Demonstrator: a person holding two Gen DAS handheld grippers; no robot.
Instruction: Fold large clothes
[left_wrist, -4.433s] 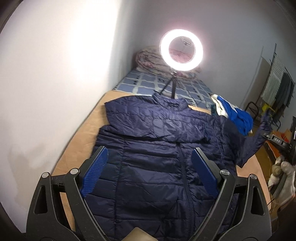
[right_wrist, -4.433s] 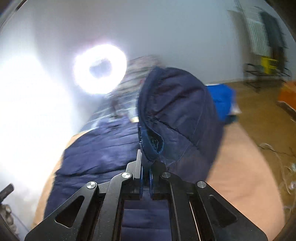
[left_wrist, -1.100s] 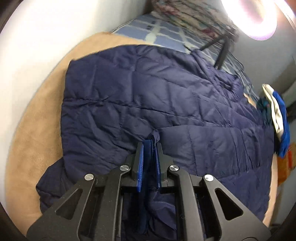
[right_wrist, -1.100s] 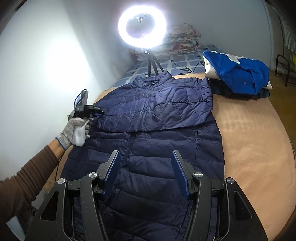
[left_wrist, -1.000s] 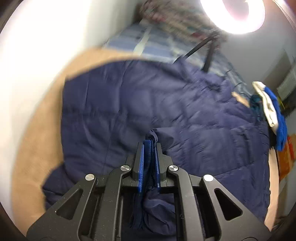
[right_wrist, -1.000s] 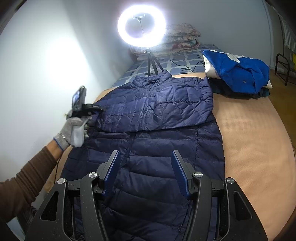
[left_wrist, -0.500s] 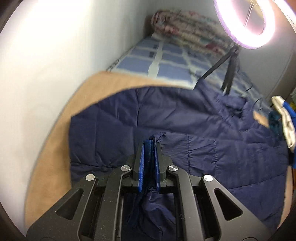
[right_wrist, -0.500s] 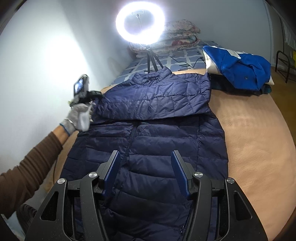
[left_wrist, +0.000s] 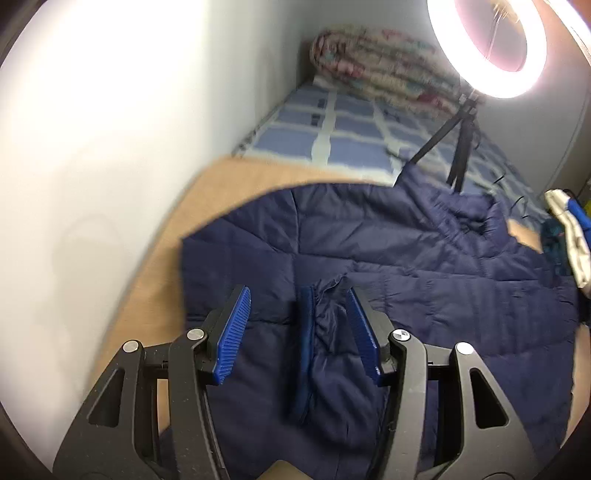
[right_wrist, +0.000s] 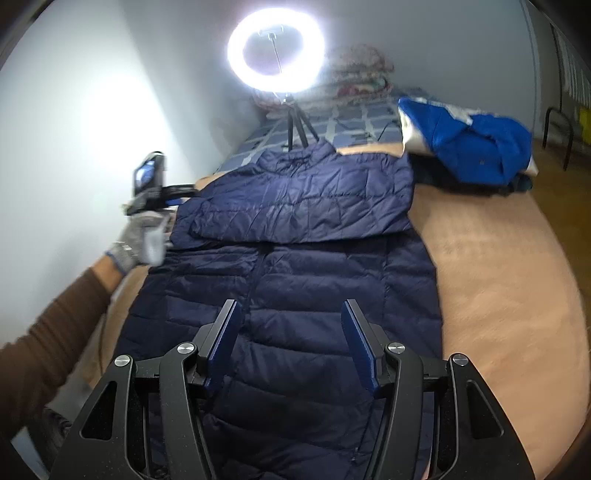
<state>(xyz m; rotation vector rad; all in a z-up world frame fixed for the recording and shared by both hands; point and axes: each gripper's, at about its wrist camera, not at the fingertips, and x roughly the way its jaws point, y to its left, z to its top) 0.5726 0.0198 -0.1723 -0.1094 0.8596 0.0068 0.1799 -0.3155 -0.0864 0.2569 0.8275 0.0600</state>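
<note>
The jacket (right_wrist: 295, 266) lies flat on the bed (right_wrist: 498, 266), filling the middle of the right wrist frame, collar toward the ring light (right_wrist: 276, 50) at the top. Both sleeves are folded across the chest.

The step in hand is the release of the sleeve: the left gripper (left_wrist: 299, 325) has just been opening, its fingers now wide, and the cuff (left_wrist: 325, 317) sits loose between them, low in the left wrist frame, pressed by neither pad.

The right gripper (right_wrist: 291, 343) hovers over the hem, fingers wide and empty.

Next, I judge, both grippers should pinch the hem corners and carry the lower half up toward the collar, keeping the sleeves undisturbed.
</note>
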